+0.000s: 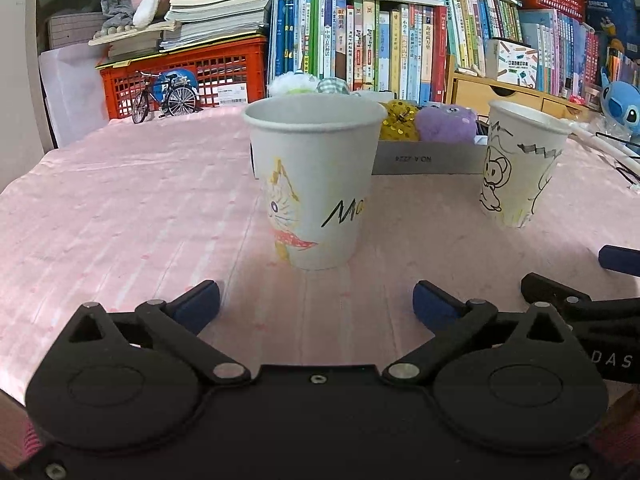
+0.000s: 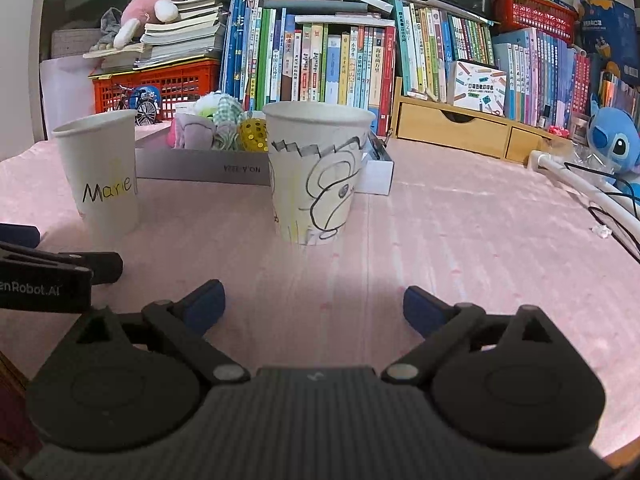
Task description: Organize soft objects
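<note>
Left gripper (image 1: 316, 302) sits low over the pink tablecloth (image 1: 120, 208), fingers spread wide, nothing between them. Right gripper (image 2: 314, 304) same: released, empty, bare cloth between the blue pads (image 2: 208, 304).

Straight ahead of the left gripper: paper cup marked "Marie" (image 1: 314, 182), upright, near, with a strip of free cloth between it and the fingertips. Second paper cup with black line drawings (image 2: 318, 172) stands upright dead ahead of the right gripper, similar gap. The cups are well apart from each other, with open cloth between.

Soft objects are in a shallow grey tray (image 1: 428, 158) behind both cups, toward the far side: a purple fuzzy toy (image 1: 446, 122), a gold sequinned one (image 1: 396, 120), a green checked cloth piece (image 2: 226, 118), a pinkish-grey bundle (image 2: 192, 132), a yellow perforated ball (image 2: 254, 132). The drawn cup overlaps the tray's right end in the right view; touching or not, cannot tell.

Room: wide open cloth left of the "Marie" cup and right of the drawn cup. Far edge is walled by books (image 2: 332, 64) and a red crate (image 1: 200, 74). White cable and tube (image 2: 576, 184) lie at far right. The grippers sit just beside each other.
</note>
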`<state>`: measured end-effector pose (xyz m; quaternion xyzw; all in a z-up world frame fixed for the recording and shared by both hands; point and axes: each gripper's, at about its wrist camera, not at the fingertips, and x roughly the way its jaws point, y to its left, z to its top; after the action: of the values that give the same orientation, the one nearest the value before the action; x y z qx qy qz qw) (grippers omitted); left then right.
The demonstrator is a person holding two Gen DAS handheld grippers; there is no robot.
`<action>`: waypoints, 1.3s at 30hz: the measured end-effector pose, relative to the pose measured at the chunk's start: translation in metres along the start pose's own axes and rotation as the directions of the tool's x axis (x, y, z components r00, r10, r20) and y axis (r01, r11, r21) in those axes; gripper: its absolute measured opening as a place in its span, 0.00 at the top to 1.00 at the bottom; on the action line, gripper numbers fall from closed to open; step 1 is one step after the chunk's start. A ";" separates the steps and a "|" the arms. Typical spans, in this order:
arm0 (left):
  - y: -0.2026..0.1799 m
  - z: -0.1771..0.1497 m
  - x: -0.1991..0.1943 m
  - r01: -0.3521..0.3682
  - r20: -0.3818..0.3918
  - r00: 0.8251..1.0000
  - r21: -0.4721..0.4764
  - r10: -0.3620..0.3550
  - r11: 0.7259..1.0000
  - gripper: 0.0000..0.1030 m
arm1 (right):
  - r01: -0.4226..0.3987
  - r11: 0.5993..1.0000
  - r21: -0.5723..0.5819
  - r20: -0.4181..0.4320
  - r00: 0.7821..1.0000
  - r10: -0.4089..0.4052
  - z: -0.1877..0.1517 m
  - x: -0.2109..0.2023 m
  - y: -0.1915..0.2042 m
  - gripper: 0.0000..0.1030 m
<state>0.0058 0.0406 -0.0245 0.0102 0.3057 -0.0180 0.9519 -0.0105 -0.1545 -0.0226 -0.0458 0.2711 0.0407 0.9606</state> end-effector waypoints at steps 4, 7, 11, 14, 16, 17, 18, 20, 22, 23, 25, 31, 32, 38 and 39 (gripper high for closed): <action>-0.001 0.000 0.000 -0.002 -0.001 1.000 0.003 0.002 1.000 0.00 | -0.001 1.000 0.001 -0.001 1.000 0.001 0.000 0.000 0.000 0.02; 0.000 0.000 0.001 -0.001 -0.003 1.000 0.003 0.001 1.000 0.00 | -0.004 1.000 0.003 -0.003 1.000 0.004 0.000 0.000 -0.001 0.02; 0.000 0.000 0.001 -0.003 -0.003 1.000 0.004 0.003 1.000 0.00 | -0.009 1.000 0.001 -0.004 1.000 0.009 0.000 0.000 -0.001 0.02; 0.000 0.000 0.001 -0.001 -0.002 1.000 0.004 0.001 1.000 0.00 | -0.016 1.000 0.000 -0.009 1.000 0.016 0.001 0.001 0.000 0.02; 0.000 0.000 0.001 -0.002 -0.002 1.000 0.004 0.002 1.000 0.00 | -0.022 1.000 0.000 -0.014 1.000 0.022 0.002 0.001 -0.001 0.02; 0.000 0.000 0.001 -0.002 -0.002 1.000 0.004 0.002 1.000 0.00 | -0.025 1.000 0.002 -0.017 1.000 0.025 0.002 0.002 -0.001 0.01; 0.000 0.000 0.001 -0.002 -0.002 1.000 0.004 0.002 1.000 0.00 | -0.027 1.000 0.004 -0.019 0.999 0.027 0.003 0.002 -0.001 0.01; 0.000 0.000 0.001 -0.001 -0.002 1.000 0.004 0.001 1.000 0.00 | -0.032 0.999 0.006 -0.022 0.999 0.032 0.003 0.002 -0.002 0.01; 0.000 0.000 0.001 -0.001 -0.001 1.000 0.004 0.001 1.000 0.00 | -0.035 0.999 0.006 -0.024 0.999 0.035 0.003 0.002 -0.002 0.01; 0.000 0.000 0.001 -0.001 -0.001 1.000 0.004 0.001 1.000 0.00 | -0.036 0.999 0.006 -0.025 0.999 0.036 0.003 0.002 -0.002 0.00; 0.000 0.000 0.002 -0.001 -0.001 1.000 0.004 0.001 1.000 0.00 | -0.038 0.999 0.005 -0.026 0.999 0.038 0.003 0.002 -0.001 0.00; -0.001 0.000 0.001 -0.001 -0.002 1.000 0.004 0.001 1.000 0.00 | -0.043 0.999 0.007 -0.030 0.999 0.043 0.003 0.003 -0.002 0.00; -0.001 0.000 0.001 -0.001 -0.001 1.000 0.004 0.001 1.000 0.00 | -0.043 0.999 0.007 -0.030 0.999 0.043 0.003 0.003 -0.002 0.00; -0.001 0.000 0.001 -0.002 -0.003 1.000 0.004 0.002 1.000 0.00 | -0.043 0.999 0.007 -0.031 0.999 0.043 0.003 0.003 -0.002 0.00; -0.001 0.000 0.001 -0.002 -0.002 1.000 0.004 0.003 1.000 0.00 | -0.043 0.999 0.007 -0.031 0.999 0.043 0.003 0.003 -0.002 0.00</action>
<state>0.0062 0.0394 -0.0249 0.0123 0.3067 -0.0173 0.9516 -0.0061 -0.1560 -0.0211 -0.0375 0.2869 0.0600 0.9553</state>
